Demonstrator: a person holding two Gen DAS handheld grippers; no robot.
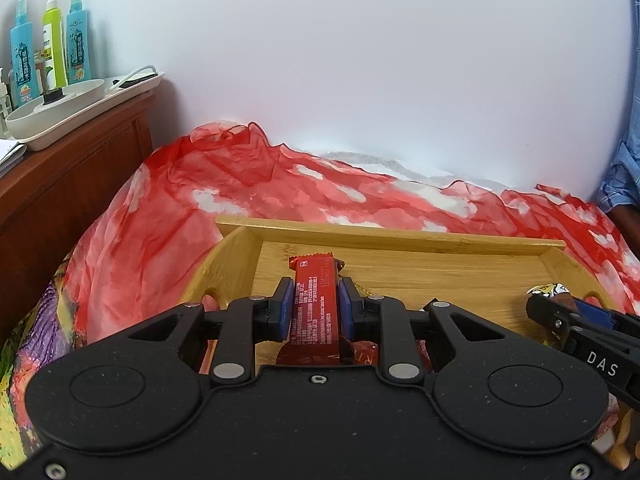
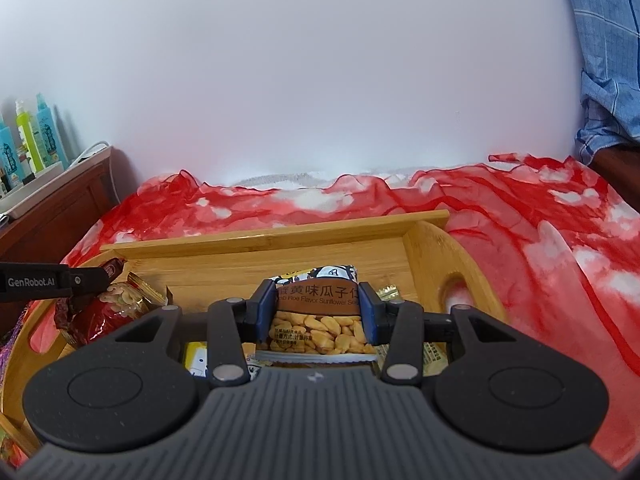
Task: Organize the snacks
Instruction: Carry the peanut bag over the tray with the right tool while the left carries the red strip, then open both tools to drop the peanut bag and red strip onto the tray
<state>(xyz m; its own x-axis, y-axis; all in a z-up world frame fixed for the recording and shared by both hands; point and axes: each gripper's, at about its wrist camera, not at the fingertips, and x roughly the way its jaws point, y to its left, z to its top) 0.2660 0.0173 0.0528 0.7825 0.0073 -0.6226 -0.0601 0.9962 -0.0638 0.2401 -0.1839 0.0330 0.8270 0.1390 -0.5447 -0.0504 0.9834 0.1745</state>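
From your left wrist you see your left gripper (image 1: 313, 300) pinching a red bar (image 1: 314, 308) by its long sides, its blue pads pressed to the wrapper, the bar pointing away over the floor of a wooden tray (image 1: 400, 236). The tray sits on a red and white cloth (image 1: 248, 200) that lies rumpled up to a plain white wall (image 1: 360, 60). At the left stands a brown wooden cabinet (image 1: 76, 176) carrying a white dish (image 1: 60, 108), with two blue bottles (image 1: 24, 60) and a green bottle (image 1: 54, 40) behind it. Your right gripper (image 1: 560, 312) pokes in at the right edge over the tray, and a blue checked sleeve (image 1: 624, 176) shows beyond it. From your right wrist, your right gripper (image 2: 318, 304) is clamped on a seed packet (image 2: 316, 312), pads against both sides, held above the tray's (image 2: 280, 232) middle part. Your left gripper (image 2: 92, 280) reaches in from the left, beside a red nut packet (image 2: 116, 304) lying in the tray's left end. A cut-out handle (image 2: 456, 292) opens in the tray's right wall. The cloth (image 2: 540, 240) spreads right, the cabinet (image 2: 60, 216) and bottles (image 2: 28, 136) stand at the far left, and the sleeve (image 2: 600, 60) hangs at the upper right.
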